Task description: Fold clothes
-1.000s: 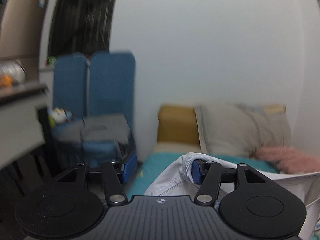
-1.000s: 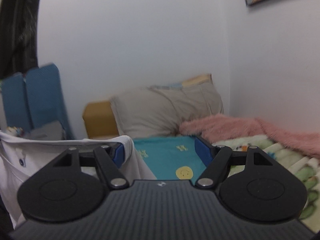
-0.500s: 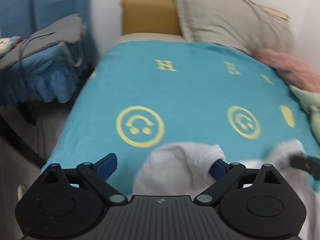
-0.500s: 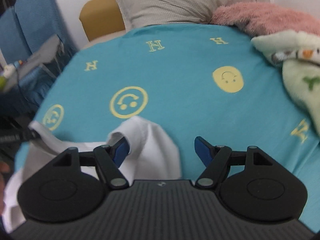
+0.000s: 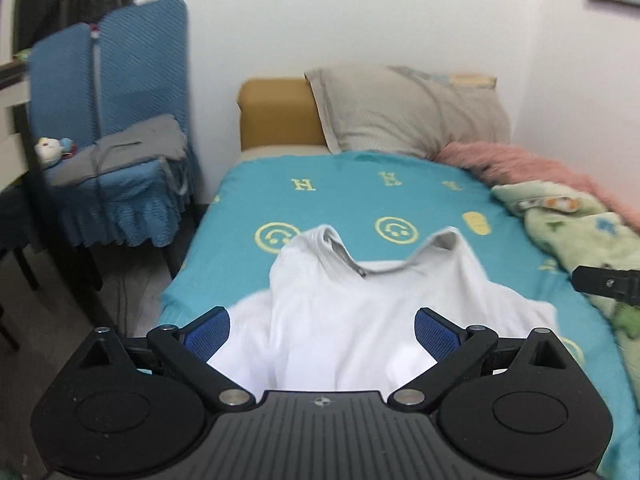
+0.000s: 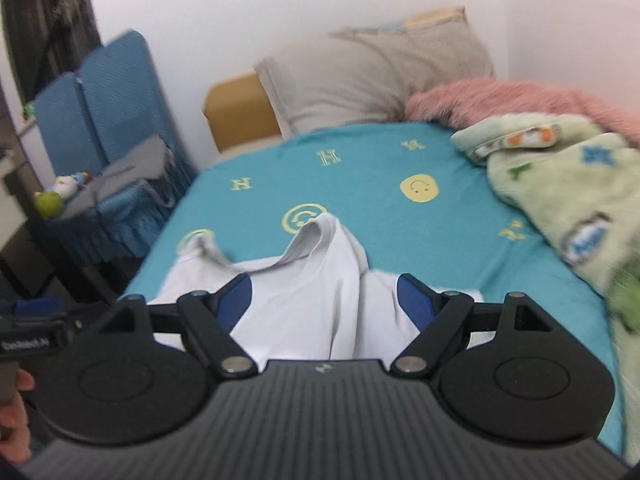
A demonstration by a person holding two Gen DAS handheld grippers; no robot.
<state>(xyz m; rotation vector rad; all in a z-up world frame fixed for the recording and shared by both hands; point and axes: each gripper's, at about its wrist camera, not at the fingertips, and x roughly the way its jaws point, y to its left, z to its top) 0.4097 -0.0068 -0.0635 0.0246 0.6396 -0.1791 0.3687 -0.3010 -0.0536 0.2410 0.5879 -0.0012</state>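
I see a white shirt (image 5: 360, 320) lying rumpled on the near half of a teal bedsheet (image 5: 352, 200) printed with yellow smiley faces and letters. Its collar end points toward the pillow (image 5: 408, 108), with two corners of fabric standing up in soft peaks. My left gripper (image 5: 322, 330) hovers over the near part of the shirt, its blue-padded fingers (image 5: 210, 330) spread wide with white cloth visible between them; neither pad is closed on the fabric. My right gripper (image 6: 326, 300) is likewise spread apart above the shirt, cloth showing in the gap and nothing clamped. Both tools point forward along the bed toward the headboard (image 5: 280, 112), roughly level and side by side. In the left camera, the tip of the right gripper pokes in from the right edge, near the shirt's right side. In the right camera, the left gripper appears at the left edge, with part of a hand (image 6: 14, 420) holding it low in the corner. A pink fuzzy blanket (image 6: 520, 100) and a pale green patterned blanket (image 6: 560, 184) lie along the right side of the bed, apart from the shirt. A blue covered chair (image 5: 120, 120) stands beside the bed on the left.
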